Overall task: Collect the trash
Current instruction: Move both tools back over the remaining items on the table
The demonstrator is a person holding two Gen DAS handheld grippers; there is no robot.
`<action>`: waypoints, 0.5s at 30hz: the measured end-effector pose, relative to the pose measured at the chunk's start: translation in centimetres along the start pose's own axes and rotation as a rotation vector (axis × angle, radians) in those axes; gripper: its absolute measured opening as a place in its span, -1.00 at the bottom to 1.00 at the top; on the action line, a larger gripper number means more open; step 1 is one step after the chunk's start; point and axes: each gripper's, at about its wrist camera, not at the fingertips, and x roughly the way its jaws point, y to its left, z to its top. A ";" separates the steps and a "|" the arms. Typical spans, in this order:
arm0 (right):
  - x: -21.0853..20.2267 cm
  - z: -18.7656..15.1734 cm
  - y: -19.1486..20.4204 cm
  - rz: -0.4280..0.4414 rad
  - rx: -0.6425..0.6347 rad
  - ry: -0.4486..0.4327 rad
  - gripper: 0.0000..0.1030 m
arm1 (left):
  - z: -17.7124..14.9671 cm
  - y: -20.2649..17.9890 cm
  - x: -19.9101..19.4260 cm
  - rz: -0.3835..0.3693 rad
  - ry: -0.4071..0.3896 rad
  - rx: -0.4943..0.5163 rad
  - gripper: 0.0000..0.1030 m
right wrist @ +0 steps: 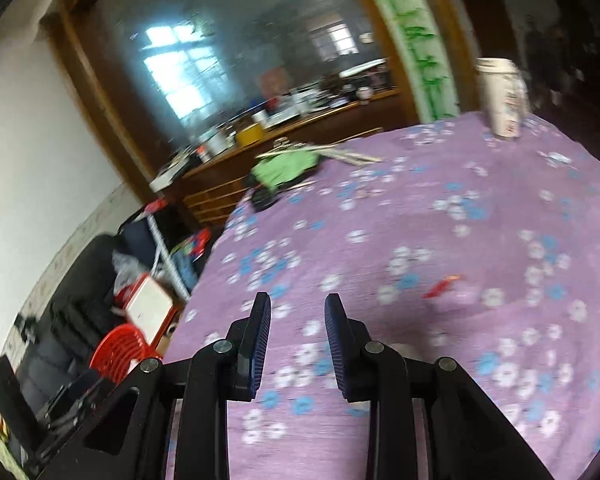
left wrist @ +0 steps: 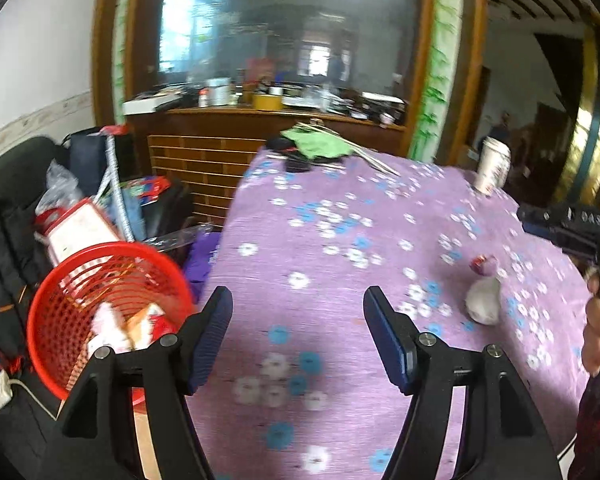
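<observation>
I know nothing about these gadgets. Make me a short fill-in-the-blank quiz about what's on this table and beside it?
1. The basket standing off the table's left edge is coloured ____.
2. The tablecloth is purple with a pattern of ____.
3. The white crumpled wad lies on the cloth beside a small red-and-purple ____.
4. Between the pads of the left gripper there is ____.

Missing words: red; flowers; wrapper; nothing

Matt floral cloth tablecloth (left wrist: 340, 240), glossy red plastic mesh basket (left wrist: 60, 320), perhaps paper cup (right wrist: 502, 96)
</observation>
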 end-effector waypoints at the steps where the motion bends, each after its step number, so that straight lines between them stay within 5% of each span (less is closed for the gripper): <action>1: -0.2 0.2 -0.8 -0.008 0.014 -0.002 -0.42 | 0.0 -0.8 0.2 -0.009 0.007 0.014 0.32; 15: 2.5 1.3 -12.6 -0.166 0.185 0.101 -0.42 | -0.9 -10.4 2.6 -0.135 0.103 0.184 0.42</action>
